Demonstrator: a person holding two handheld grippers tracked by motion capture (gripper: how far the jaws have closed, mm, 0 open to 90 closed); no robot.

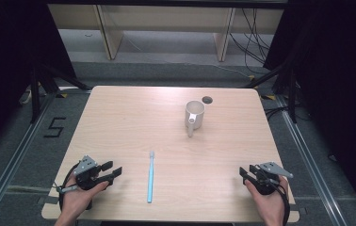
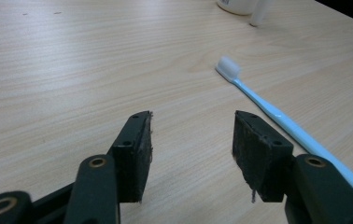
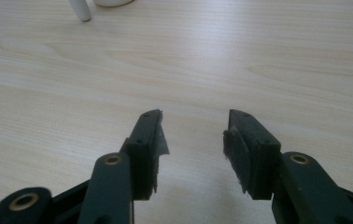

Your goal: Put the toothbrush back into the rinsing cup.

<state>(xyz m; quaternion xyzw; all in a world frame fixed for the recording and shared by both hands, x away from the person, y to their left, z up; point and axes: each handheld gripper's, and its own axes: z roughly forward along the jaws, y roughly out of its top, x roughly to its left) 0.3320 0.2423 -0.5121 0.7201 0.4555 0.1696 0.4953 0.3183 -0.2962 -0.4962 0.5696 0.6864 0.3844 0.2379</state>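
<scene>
A light blue toothbrush (image 1: 150, 177) with a white head lies lengthwise on the wooden table (image 1: 133, 117), near the front middle. A white mug (image 1: 194, 114) stands upright farther back, its handle toward the front. My left gripper (image 1: 114, 170) rests at the front left, open and empty, with the toothbrush (image 2: 277, 116) just off to its right. At the front right my right gripper (image 1: 244, 173) is open too, nothing between its jaws (image 3: 193, 140). The base of the mug (image 3: 111, 2) and its handle (image 3: 80, 10) show at the top of the right gripper view.
A small round dark hole (image 1: 207, 100) sits in the tabletop just behind the mug. Beyond the table are pale shelf legs and trailing cables on the grey floor. Black curtains hang on both sides.
</scene>
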